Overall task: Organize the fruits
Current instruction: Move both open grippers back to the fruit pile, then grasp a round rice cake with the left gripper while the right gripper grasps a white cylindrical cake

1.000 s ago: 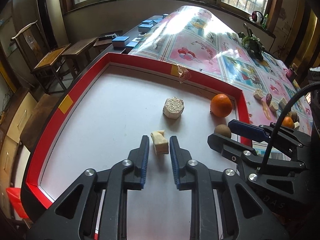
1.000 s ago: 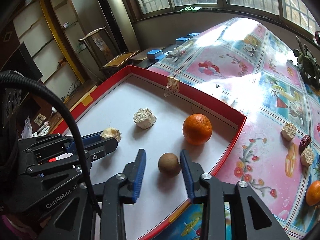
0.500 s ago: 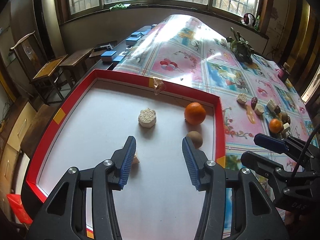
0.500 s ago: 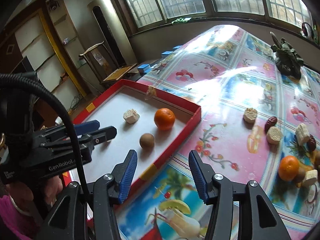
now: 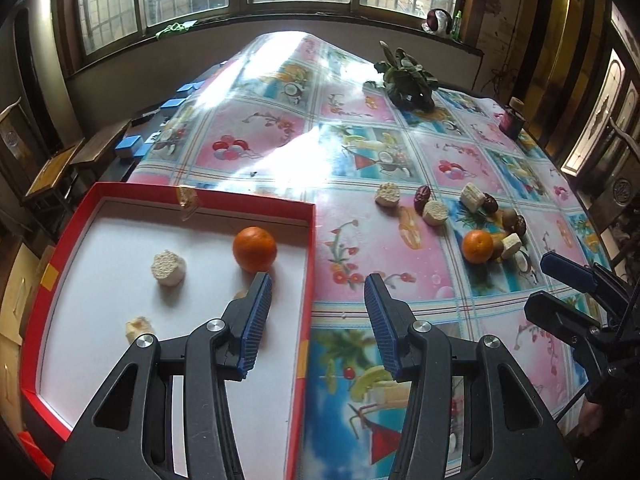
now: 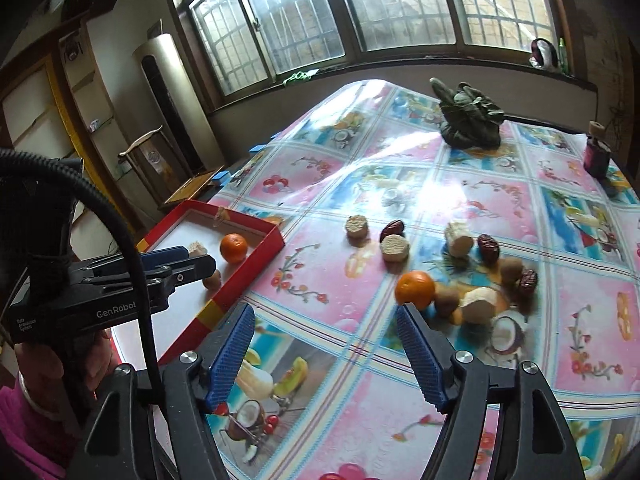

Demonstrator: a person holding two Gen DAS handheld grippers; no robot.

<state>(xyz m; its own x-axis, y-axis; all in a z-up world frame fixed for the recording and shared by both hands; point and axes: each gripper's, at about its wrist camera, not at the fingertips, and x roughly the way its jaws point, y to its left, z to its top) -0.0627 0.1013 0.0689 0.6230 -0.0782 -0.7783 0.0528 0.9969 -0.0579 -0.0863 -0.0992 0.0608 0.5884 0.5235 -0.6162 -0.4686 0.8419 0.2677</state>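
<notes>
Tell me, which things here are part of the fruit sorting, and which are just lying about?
Part of the job: red tray, the orange inside it, the loose orange, red dates and pale cut chunks on the tablecloth, both open tongs.

Just lying about: leafy greens, dark jar, blue boxes.

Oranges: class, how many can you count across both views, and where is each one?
2. One orange lies inside the red tray, near its far right corner. The other orange sits on the tablecloth among the loose fruit pile. None seem hidden.
</notes>
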